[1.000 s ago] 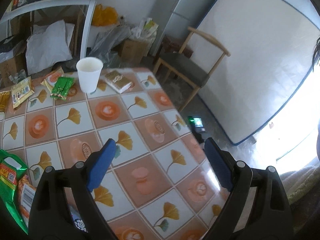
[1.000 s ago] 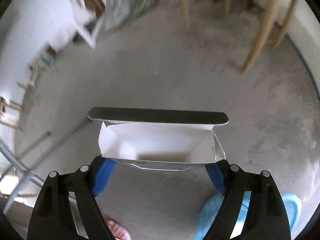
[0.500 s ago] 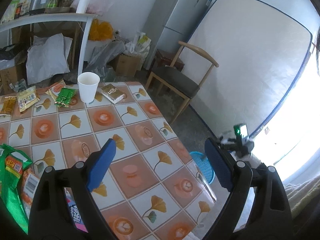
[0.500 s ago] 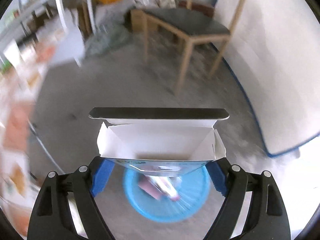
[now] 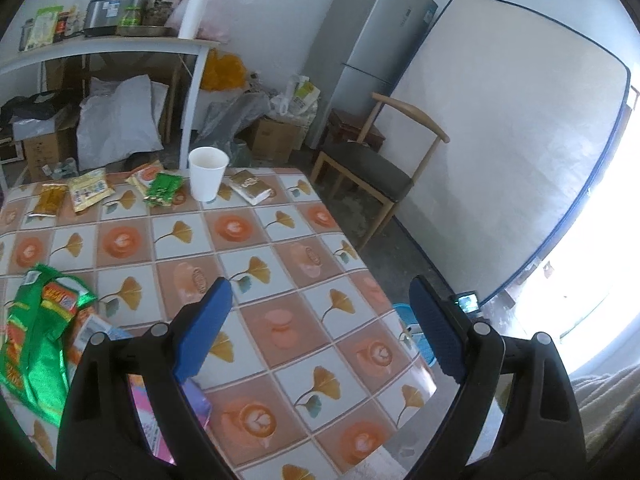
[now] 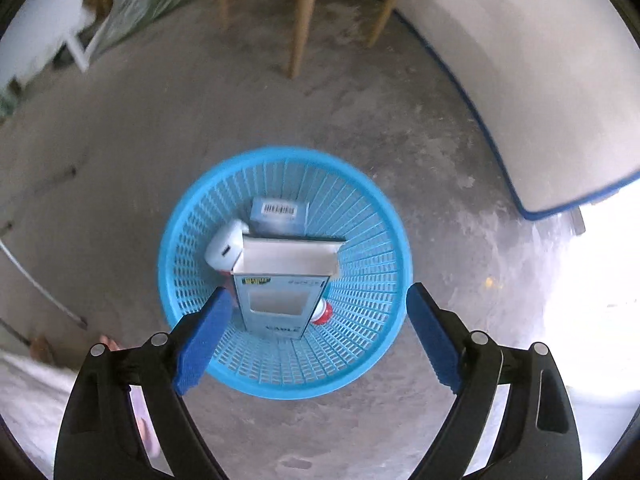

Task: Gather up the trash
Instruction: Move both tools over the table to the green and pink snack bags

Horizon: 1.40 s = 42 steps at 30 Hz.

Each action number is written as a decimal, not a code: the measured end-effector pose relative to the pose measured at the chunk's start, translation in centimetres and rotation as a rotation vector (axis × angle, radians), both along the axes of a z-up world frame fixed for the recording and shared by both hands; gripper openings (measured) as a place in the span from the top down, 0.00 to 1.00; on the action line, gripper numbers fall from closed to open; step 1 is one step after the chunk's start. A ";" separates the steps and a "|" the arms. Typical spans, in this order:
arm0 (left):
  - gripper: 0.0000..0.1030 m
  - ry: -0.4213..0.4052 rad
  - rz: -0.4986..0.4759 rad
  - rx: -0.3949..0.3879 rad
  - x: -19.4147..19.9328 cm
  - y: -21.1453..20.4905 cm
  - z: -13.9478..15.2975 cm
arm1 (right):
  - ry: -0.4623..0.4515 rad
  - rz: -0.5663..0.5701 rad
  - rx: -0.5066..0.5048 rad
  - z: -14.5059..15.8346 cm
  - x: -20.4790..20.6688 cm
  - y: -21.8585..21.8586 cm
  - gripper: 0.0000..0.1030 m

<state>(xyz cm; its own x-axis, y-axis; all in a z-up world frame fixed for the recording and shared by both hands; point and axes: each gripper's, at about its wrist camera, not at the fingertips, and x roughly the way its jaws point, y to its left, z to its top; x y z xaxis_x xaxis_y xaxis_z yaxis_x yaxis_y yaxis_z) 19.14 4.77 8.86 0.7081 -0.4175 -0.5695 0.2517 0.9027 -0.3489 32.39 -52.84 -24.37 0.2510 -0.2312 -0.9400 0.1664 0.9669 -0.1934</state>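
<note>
Mid-frame, a grey windowed box (image 6: 280,288), flap open, stands in the blue basket (image 6: 384,300); right hand-held gripper (image 6: 316,336) just released it, left hand-held gripper (image 5: 320,334) gapes empty.

Blue mesh basket (image 6: 372,216) — orange-and-white ginkgo-leaf tablecloth (image 5: 280,264), white cup (image 5: 207,179).

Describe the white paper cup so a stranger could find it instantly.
Start at the tiled-pattern table and go to its far edge. Among the flat snack packets lying there, the white paper cup is the only thing standing upright.
</note>
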 end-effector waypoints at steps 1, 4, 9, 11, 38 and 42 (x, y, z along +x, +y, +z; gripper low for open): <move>0.17 -0.001 0.007 0.007 -0.3 0.2 -0.1 | -0.033 -0.013 -0.003 1.2 -0.6 0.2 0.16; 0.17 -0.008 0.031 0.044 -1.4 0.6 -0.3 | -0.163 -0.021 -0.018 5.8 -2.8 1.3 0.16; 0.16 0.002 0.067 0.065 -3.6 2.1 -1.0 | -0.467 0.007 -0.014 16.5 -9.1 6.3 0.12; 0.16 0.006 0.087 0.055 -4.4 3.0 -1.2 | -0.596 0.015 0.010 20.1 -11.6 8.5 0.06; 0.17 0.056 0.428 0.157 -13.2 14.5 -8.7 | -0.170 0.513 0.901 18.6 -9.8 44.7 0.12; 0.24 0.059 0.507 0.128 -12.5 17.5 -8.7 | -0.082 0.536 0.904 17.6 -8.6 47.6 0.20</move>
<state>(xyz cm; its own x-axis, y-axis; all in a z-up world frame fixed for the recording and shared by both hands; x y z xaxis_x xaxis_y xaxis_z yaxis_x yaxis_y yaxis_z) 6.64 22.31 0.17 0.7682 0.0450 -0.6386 -0.2447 0.9424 -0.2280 23.80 -5.22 -6.72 0.1834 0.7069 -0.6831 -0.3453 0.6970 0.6285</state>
